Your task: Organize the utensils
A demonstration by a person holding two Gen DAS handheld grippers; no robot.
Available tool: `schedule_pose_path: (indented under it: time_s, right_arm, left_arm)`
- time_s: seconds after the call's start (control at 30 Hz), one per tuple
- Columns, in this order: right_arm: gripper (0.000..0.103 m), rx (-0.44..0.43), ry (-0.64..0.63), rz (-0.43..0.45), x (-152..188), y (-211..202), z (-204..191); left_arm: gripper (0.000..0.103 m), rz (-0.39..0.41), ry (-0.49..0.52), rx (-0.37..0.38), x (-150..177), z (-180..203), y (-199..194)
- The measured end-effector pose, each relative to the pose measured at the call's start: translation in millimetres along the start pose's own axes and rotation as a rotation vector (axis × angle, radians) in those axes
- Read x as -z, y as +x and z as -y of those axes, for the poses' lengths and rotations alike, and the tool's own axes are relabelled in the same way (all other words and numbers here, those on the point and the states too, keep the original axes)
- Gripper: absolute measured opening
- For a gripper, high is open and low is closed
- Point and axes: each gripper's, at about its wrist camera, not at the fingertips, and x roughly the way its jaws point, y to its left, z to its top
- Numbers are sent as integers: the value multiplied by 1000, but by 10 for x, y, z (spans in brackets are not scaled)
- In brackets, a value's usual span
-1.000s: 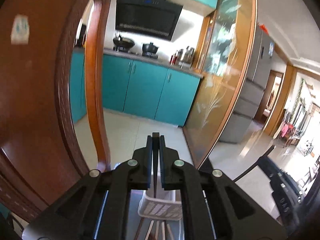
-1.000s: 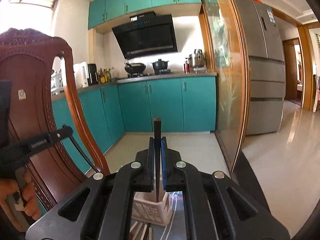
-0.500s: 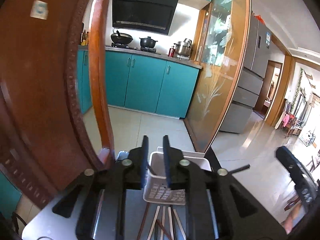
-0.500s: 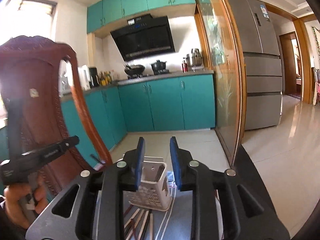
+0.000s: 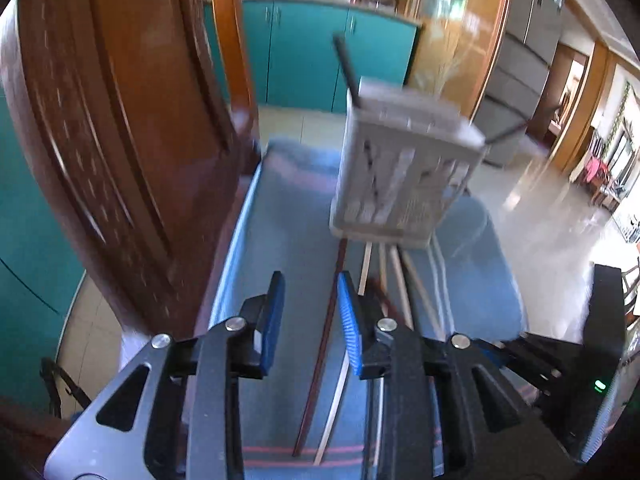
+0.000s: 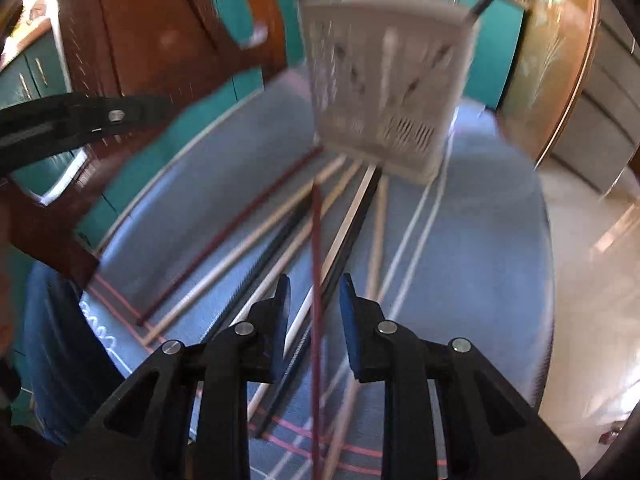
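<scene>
Blue cloth [image 5: 288, 208] under everything, and loose chopsticks are fanned across it, running from the near edge up toward 12 o'clock, where the white slotted basket [image 5: 404, 176] stands on the far part of the table. In the left wrist view a dark red chopstick [image 5: 324, 344] lies right in the gap of the left gripper [image 5: 310, 320], with a pale one [image 5: 334, 412] just beside it at 5 o'clock. The left jaws are parted to a middling width and nothing is gripped.

Over on the other side, the right gripper [image 6: 314, 312] is also parted and empty, and a thin dark red stick [image 6: 316, 264] runs straight up its centreline, with pale and black sticks crossing beneath it.

The risk, I'd say, is plain: these sticks lie touching and overlapping, so closing down could pinch two at once, or nudge a neighbour and roll it off toward the table edge at 9 o'clock. A grip near one end would likely let the stick droop and miss the basket mouth.

How do the utensils look? Long, slim and smooth, mixed in dark red, pale wood and black. The basket is blurred, with two dark sticks [image 5: 348, 68] already leaning out of its top at 11 and 2 o'clock.
</scene>
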Motion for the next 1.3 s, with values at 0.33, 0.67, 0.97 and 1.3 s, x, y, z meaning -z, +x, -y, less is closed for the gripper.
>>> schedule_pose_path:
  time_s: [0.33, 0.67, 0.97, 1.3]
  right_arm:
    - [6, -72, 220, -15, 50, 83, 290]
    - [6, 8, 377, 11, 252, -168, 788]
    - [8, 32, 402, -30, 375, -55, 871]
    - [16, 50, 393, -36, 333, -29, 852]
  left_arm:
    - [37, -72, 15, 0, 187, -9, 230]
    - [39, -150, 25, -2, 299, 35, 496]
    - [43, -193, 25, -19, 321, 24, 672]
    - [43, -238, 41, -26, 353, 65, 868]
